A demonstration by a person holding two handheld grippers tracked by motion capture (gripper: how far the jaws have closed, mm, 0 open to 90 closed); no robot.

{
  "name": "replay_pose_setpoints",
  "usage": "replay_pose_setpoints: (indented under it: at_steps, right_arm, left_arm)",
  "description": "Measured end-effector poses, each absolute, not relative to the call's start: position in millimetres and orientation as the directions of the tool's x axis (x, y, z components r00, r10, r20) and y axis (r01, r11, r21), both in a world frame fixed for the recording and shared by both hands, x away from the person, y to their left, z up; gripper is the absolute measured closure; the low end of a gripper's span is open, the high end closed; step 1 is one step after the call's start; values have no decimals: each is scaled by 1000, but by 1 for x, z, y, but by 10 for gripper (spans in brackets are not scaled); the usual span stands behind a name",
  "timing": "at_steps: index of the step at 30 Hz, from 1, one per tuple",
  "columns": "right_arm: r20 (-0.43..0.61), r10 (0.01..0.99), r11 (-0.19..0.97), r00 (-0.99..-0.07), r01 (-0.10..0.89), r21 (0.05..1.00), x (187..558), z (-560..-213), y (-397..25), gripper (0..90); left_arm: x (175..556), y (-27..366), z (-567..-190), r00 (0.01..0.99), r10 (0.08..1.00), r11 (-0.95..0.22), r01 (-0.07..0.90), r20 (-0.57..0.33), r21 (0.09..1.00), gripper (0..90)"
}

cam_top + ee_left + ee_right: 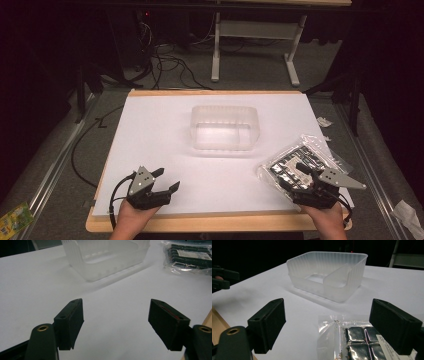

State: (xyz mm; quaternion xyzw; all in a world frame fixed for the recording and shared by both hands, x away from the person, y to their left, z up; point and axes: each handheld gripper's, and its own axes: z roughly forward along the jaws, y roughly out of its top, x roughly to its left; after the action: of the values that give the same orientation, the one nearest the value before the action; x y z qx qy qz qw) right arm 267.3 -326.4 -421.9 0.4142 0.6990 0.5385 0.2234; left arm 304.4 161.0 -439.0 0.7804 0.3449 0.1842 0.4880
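The right gripper (303, 176) sits at the near right of the white table top (165, 135), held in the person's right hand (325, 220). Its jaws stand wide apart and grip nothing. Between them, low in the right gripper view, lies the near end of a clear plastic bag (352, 340) holding dark, flat squares under a glossy film. The bag's crinkled sealed edge lies about midway between the two jaws, and the dark squares run in toward the right-hand jaw. Whether that jaw touches the bag, I cannot tell. In the high view the bag (295, 162) lies flat on the table, and the gripper's jaws reach over its near edge.

The left gripper (166, 180) rests at the near left of the table, in the person's left hand (131, 220), well apart from the other. Its jaws are also spread wide with bare white table between them.

Beyond both pairs of jaws stands a translucent plastic tub (225, 127), ribbed on its walls, upright and open on top, near the table's middle. In the right gripper view the tub (327, 275) shows a thin divider wall splitting it into two compartments. In the left gripper view the tub (105, 257) stands ahead of the left-hand jaw, and the bag (190, 256) lies far beyond the right-hand jaw.
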Motion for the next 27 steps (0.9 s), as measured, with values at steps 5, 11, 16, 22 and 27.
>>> replay_pose_setpoints:
  at_steps: [5, 11, 16, 22, 27]
  right_arm:
    - [132, 823, 77, -552, 339, 938, 266, -422, -330, 140]
    - [141, 829, 65, -542, 343, 937, 266, -423, -334, 142]
    - [139, 823, 78, -550, 353, 932, 267, -424, -332, 146]
    - [142, 809, 140, -570, 423, 895, 273, -435, -322, 184]
    - [146, 797, 202, -586, 487, 850, 281, -448, -313, 230]
  left_arm:
    - [304, 160, -439, 697, 715, -294, 355, -41, 888, 289]
    - [305, 159, -439, 699, 714, -296, 359, -45, 885, 289]
    - [305, 160, -439, 701, 711, -299, 360, -45, 884, 289]
    - [305, 158, -440, 702, 711, -301, 361, -45, 883, 290]
    - [305, 158, -440, 703, 710, -305, 360, -41, 881, 291]
